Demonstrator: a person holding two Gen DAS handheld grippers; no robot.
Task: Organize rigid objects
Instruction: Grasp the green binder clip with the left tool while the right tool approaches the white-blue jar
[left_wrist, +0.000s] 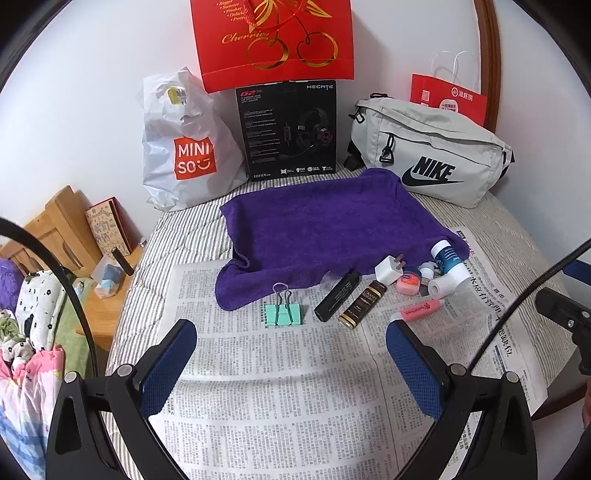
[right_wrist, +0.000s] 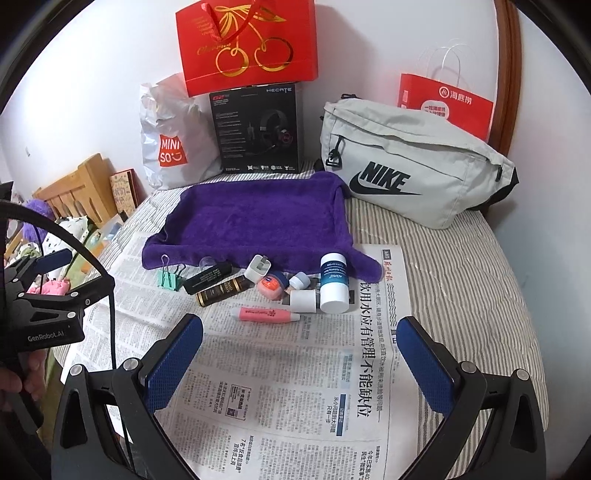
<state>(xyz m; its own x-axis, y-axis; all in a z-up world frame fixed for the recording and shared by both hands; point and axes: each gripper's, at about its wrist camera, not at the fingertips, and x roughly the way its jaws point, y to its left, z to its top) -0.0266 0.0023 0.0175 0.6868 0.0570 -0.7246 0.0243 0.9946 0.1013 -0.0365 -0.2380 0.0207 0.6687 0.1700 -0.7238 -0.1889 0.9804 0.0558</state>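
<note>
Small rigid items lie on newspaper (left_wrist: 277, 387) at the near edge of a purple towel (left_wrist: 325, 225): a mint binder clip (left_wrist: 283, 310), a black stick (left_wrist: 337, 294), a brown bottle (left_wrist: 362, 303), a white plug (left_wrist: 388, 271), a pink highlighter (right_wrist: 265, 314), a pink tin (right_wrist: 271, 283) and a blue-and-white bottle (right_wrist: 334, 282). My left gripper (left_wrist: 291, 336) hovers open just short of the clip and brown bottle. My right gripper (right_wrist: 301, 332) is open too, with the highlighter lying just beyond its fingertips. Neither holds anything.
Against the wall stand a white Miniso bag (left_wrist: 188, 147), a black headset box (left_wrist: 290, 129), a red cherry bag (left_wrist: 273, 40), a grey Nike pouch (left_wrist: 432, 155) and a small red paper bag (left_wrist: 448, 101). A wooden bedside table (left_wrist: 99, 306) sits left of the striped bed.
</note>
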